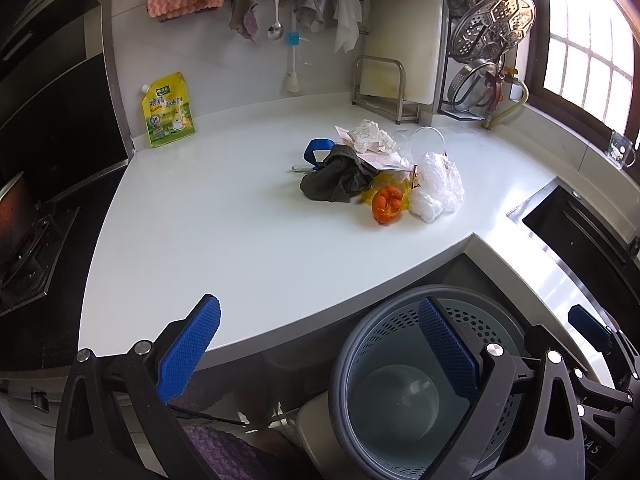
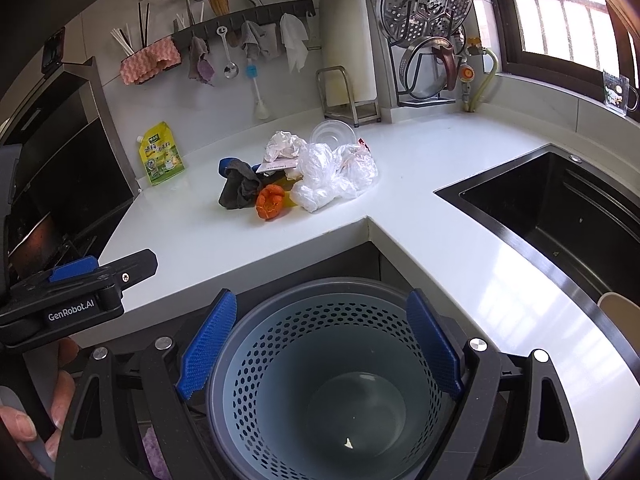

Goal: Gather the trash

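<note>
Two grippers, fingers wide, holding nothing.
Trash pile [image 2: 296, 172] stretches left-right on worktop [image 2: 420, 152]; bin [image 2: 320, 380] upright, mouth up.

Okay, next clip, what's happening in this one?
A person holds a gripper in each hand over a white kitchen counter. Both the left gripper and right gripper are open and hold nothing. A pile of trash sits mid-counter: clear plastic bags, crumpled paper, a dark cloth and an orange netted item. A grey perforated bin waits below the counter edge, nearly empty. Nothing is picked up yet.
</note>
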Available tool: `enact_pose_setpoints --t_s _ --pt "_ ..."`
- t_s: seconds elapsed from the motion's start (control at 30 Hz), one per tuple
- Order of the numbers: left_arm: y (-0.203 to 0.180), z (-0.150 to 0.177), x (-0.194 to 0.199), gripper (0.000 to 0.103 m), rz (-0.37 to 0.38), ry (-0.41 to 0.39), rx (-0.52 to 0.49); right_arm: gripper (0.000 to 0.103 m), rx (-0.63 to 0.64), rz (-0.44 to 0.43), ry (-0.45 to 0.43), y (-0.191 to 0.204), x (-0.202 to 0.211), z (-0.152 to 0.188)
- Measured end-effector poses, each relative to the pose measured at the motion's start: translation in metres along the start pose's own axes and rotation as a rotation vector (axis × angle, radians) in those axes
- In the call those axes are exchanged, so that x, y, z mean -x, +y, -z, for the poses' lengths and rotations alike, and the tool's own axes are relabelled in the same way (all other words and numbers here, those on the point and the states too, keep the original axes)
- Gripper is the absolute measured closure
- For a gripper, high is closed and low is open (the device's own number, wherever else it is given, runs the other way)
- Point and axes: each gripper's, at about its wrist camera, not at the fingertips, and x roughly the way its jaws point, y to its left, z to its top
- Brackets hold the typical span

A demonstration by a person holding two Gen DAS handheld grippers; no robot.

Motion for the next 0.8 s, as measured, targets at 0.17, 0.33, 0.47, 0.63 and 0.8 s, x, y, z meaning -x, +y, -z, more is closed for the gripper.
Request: enact_pose_setpoints --t_s 0.17,0.33,0.47,0.63,0.8 --pt "0.003 0.002 0.001 0.006 0.008 0.002 0.015 0.02 0.004 0.01 -0.004 0.002 0.005 0.001" --pt "0.004 0.002 0.0 0.006 0.013 0.01 0.021 0.02 0.002 0.021 -0.006 0.0 0.01 0.002" --pt "0.003 0.003 0.0 0.006 0.015 0.014 0.017 0.02 -0.004 0.024 -0.011 -0.002 0.012 0.002" --pt "0.002 0.003 0.001 0.006 0.013 0.011 0.016 0.02 -0.003 0.022 -0.013 -0.002 0.013 0.002" --pt "0.005 0.004 0.002 0.006 0.004 0.01 0.018 0.02 0.002 0.016 -0.01 0.0 0.013 0.003"
